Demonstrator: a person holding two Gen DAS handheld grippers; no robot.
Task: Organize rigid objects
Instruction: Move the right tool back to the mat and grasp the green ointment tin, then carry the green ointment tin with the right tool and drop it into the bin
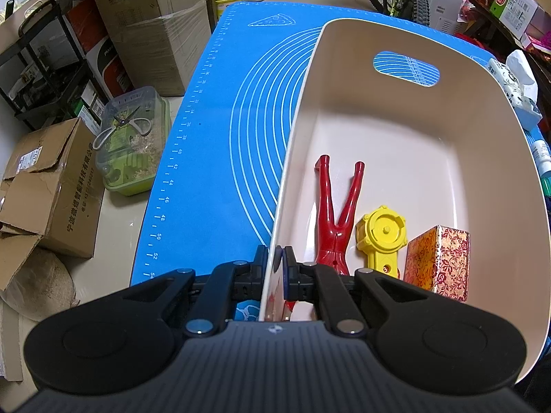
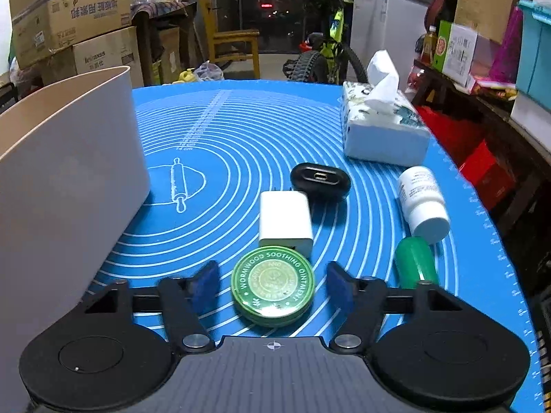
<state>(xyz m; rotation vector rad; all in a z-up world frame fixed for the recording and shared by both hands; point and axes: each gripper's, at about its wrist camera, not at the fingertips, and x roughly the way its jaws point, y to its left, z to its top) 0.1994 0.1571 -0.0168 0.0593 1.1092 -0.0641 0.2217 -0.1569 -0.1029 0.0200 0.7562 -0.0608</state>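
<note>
Green ointment tin (image 2: 272, 286) lies between the right gripper (image 2: 272, 284) jaws — pads apart from it.

Left black two-finger tool (image 1: 275, 258) pointed steeply down, pads clamped on the cream plastic bin's wall (image 1: 296, 130). Right black two-finger tool (image 2: 272, 282) stood apart, pads clear.
</note>
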